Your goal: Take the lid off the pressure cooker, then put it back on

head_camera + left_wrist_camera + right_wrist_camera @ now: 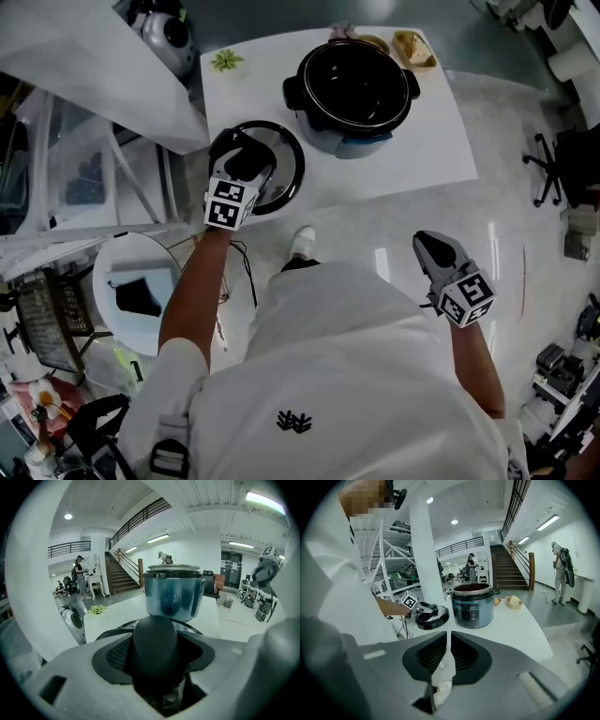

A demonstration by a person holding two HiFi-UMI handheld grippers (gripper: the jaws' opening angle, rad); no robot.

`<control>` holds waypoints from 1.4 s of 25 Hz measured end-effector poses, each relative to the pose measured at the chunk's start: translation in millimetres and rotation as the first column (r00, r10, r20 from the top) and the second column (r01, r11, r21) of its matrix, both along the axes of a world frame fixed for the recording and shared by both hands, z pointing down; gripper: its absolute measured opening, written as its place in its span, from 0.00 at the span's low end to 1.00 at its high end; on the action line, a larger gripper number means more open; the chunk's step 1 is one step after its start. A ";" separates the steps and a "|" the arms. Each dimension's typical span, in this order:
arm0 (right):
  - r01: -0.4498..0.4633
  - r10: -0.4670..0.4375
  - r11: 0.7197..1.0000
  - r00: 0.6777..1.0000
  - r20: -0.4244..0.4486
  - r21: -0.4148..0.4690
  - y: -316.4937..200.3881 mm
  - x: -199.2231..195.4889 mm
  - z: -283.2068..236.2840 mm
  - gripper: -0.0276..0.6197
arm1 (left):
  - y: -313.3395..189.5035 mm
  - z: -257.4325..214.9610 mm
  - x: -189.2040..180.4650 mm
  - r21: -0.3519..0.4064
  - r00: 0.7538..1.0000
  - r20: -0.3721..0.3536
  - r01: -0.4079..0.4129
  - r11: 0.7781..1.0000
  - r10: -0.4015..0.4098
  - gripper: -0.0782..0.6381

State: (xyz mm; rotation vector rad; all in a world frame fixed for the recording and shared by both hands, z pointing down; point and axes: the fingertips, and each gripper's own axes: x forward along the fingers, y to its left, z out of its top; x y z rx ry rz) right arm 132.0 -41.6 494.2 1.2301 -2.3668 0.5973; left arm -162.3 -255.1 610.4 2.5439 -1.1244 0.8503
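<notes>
The white counter [441, 141] carries the pressure cooker [354, 86], which stands open near the far edge with its dark inner pot showing. The lid [284, 180] is off the cooker, to its left at the counter's near left corner, round and black-rimmed. Whether it rests on the counter or is raised just off it cannot be told.

The left gripper [246, 161] is over the lid. In the left gripper view its jaws stand wide, one on each side of the lid's black handle [154, 644], clamped on it, with the cooker's blue body [174, 597] straight ahead beyond.

The right gripper [427, 246] is held well apart from the counter, on the person's right over the floor. In the right gripper view its jaws are drawn together to a thin slit, with nothing between them [449, 654].

A small tray of food [413, 47] sits just beside the cooker at the counter's far edge. A small green thing [226, 61] lies at the far left corner.
</notes>
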 end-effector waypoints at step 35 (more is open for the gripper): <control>-0.014 0.009 0.998 0.996 0.092 0.054 4.5 18.1 0.7 0.11 | -11.8 -181.2 -3.1 0.063 0.972 -0.033 -0.231 0.971 0.233 0.51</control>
